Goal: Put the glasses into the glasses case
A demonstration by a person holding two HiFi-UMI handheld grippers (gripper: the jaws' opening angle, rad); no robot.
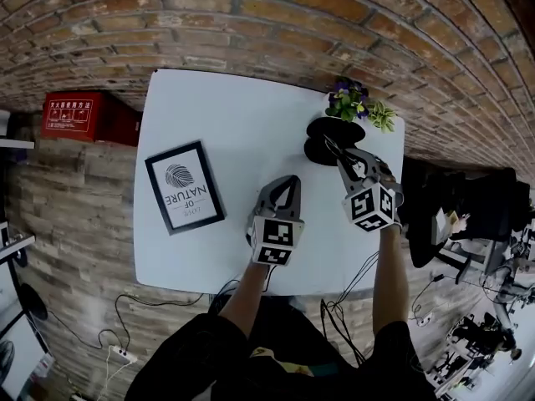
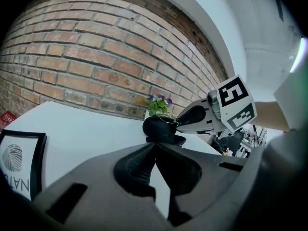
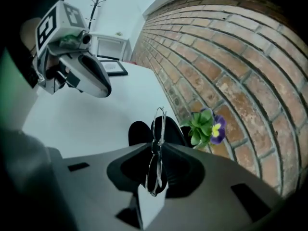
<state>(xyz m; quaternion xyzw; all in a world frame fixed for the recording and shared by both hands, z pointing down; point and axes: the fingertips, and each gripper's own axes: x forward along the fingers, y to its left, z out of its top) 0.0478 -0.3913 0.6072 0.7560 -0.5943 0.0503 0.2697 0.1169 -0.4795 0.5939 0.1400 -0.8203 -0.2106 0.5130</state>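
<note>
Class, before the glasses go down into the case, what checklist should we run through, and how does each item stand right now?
1. Glasses held firmly: ok; the right gripper is shut on them.
2. Case open: ok, it looks open.
3. Glasses lined up with the case: ok; it lies just beyond them in the right gripper view.
4. Left gripper out of the way: ok; shut, empty, apart from the case.
5. Case steadied: not ok; nothing holds it.
6. Room beside the plant: cannot tell.
</note>
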